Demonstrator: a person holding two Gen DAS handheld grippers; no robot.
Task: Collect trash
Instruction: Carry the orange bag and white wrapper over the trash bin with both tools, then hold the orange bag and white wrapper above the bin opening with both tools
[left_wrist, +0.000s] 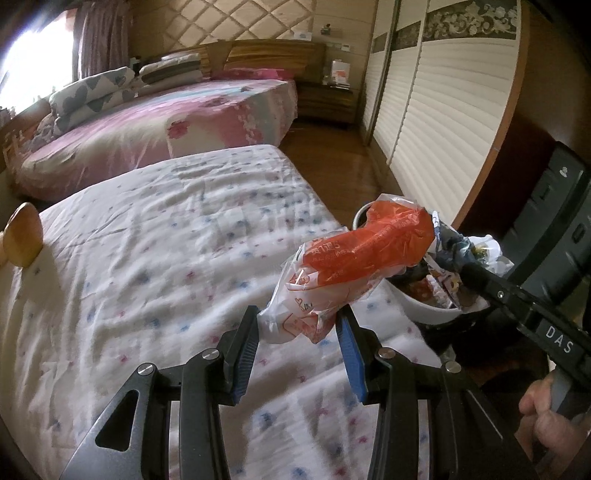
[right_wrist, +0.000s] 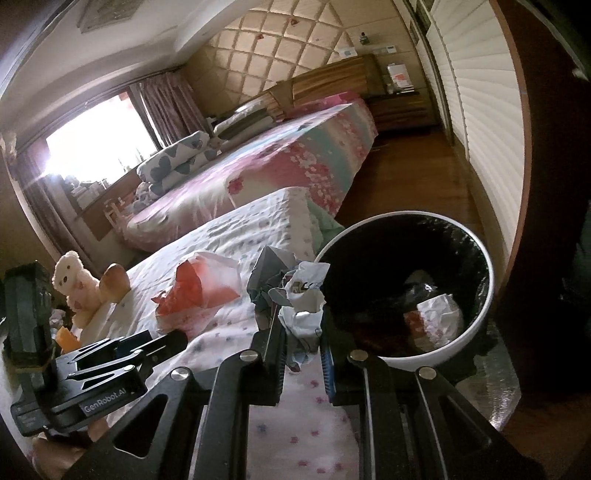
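Left gripper (left_wrist: 299, 332) angled downward, jaws set partway apart, blue-ribbed pads (left_wrist: 351, 354) pressing both sides of a crumpled orange-and-white plastic bag (left_wrist: 332, 273). Seen from the right wrist view as a black linkage low at the left edge, bag sticking out ahead of the fingers.

Right gripper (right_wrist: 304, 345) also tilted downward, jaws narrow, clamped on a wad of crumpled wrappers (right_wrist: 299, 299). From the left wrist view, reaching in from the right edge, fingertips buried in the wad. Bare hand (left_wrist: 546, 413) wrapped around the right gripper's handle at the lower right corner, fingers curled.
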